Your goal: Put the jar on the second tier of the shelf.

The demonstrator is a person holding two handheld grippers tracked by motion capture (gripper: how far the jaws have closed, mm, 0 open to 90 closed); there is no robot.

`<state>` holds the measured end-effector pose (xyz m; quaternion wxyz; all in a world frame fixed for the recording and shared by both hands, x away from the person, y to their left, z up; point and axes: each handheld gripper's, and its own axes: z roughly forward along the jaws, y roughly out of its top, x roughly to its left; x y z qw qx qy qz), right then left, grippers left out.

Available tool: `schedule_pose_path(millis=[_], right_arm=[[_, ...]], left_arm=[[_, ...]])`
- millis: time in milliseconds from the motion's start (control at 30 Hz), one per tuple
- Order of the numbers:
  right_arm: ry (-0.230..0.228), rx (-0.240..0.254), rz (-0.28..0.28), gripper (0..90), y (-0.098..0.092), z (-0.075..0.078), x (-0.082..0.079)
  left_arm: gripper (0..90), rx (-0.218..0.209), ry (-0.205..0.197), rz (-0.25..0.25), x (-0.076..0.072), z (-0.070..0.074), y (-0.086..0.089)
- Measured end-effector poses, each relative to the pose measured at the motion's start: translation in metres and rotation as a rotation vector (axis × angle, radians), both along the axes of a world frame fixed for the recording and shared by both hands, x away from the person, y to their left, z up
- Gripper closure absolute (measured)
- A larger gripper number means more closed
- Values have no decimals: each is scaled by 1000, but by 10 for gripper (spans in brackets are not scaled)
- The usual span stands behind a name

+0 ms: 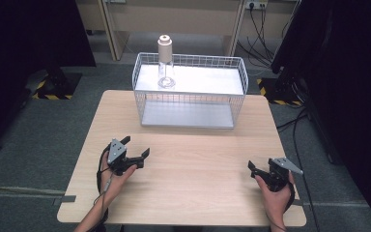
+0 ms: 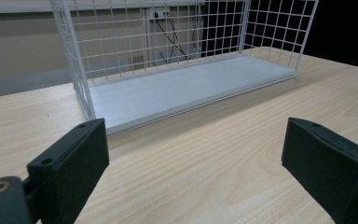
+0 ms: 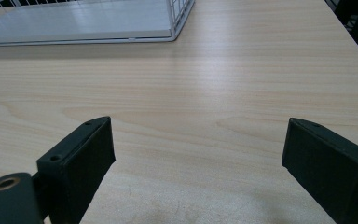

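**High view: both grippers waiting, bottle out of reach on the wire rack**

High view is showing us resting both hands on the worktop (image 1: 188,159), the left gripper (image 1: 137,146) near the front left and the right gripper (image 1: 252,169) near the front right, well apart from each other. Both pairs of fingers are standing wide and holding nothing; the left gripper view is showing bare wood between the two black fingers (image 2: 70,168), and the right gripper view is showing the same between its fingers (image 3: 77,163).

We are treating the clear bottle (image 1: 165,65) with the tall beige cap as the thing to fetch. It is standing upright on the top shelf of the white wire rack (image 1: 241,77), toward the rack's left end, at the far side of the worktop. The lower shelf (image 2: 186,88) is lying empty.

We are judging the left gripper the nearer one for the reach. To do it well, we are planning to come in above the wire rim, keep the fingers wide until they flank the bottle's body below the cap, close gently, and lift straight up so the base is clearing the rim.
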<state>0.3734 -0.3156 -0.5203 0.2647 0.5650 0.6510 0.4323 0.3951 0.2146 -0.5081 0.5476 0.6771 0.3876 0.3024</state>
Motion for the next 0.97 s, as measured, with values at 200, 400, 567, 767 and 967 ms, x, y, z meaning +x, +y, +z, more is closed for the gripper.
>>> schedule_pose_path(millis=[200,400,567,767,967], right_arm=[[0,0,-1,94,0,0,0],[0,0,-2,93,0,0,0],[1,2,-3,94,0,0,0],[0,3,-2,93,0,0,0],[3,6,-1,94,0,0,0]], left_arm=[[70,2,1,8,-5,-1,6],[71,0,6,29,-9,-6,13],[74,3,13,47,-11,-13,16],[79,3,30,52,-13,-21,18],[78,-6,33,52,-12,-21,18]])
